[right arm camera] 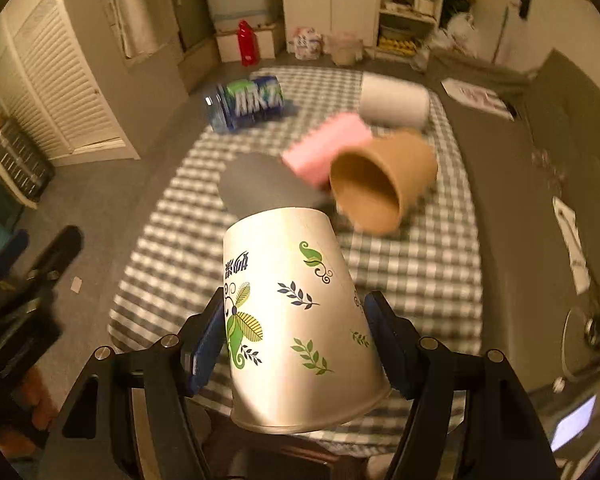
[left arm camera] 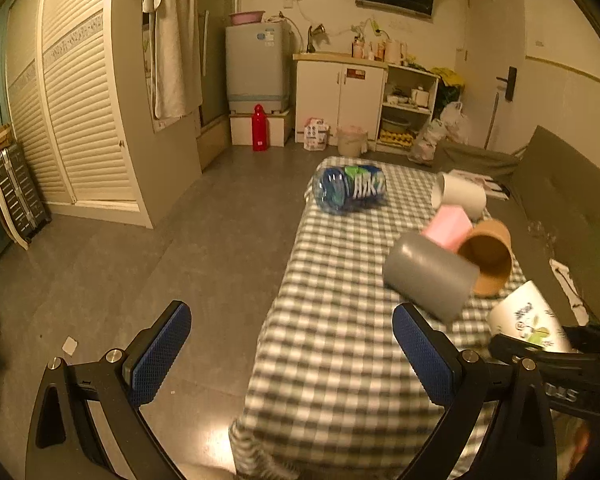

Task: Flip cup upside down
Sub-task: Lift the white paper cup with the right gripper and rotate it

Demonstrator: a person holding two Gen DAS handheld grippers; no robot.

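Right gripper (right arm camera: pixel 296 344) clamped on the leaf-printed paper cup (right arm camera: pixel 296 320), its closed base pointing away and its rim nearest the camera, held above the near end of the checked tablecloth (right arm camera: pixel 412 276); beyond the cup lie a grey cup (right arm camera: pixel 256 188), brown cup (right arm camera: pixel 384 184) and pink cup (right arm camera: pixel 328 148); left gripper (left arm camera: pixel 292 356) spread wide, holding nothing.

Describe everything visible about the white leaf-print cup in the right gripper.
The white leaf-print cup looks like paper, tapered, with green and navy leaf sprigs and dark lettering. It is held off the checked tablecloth, narrow base pointing away, wide rim toward the camera. The right gripper clamps its sides with blue pads; nothing else touches it.
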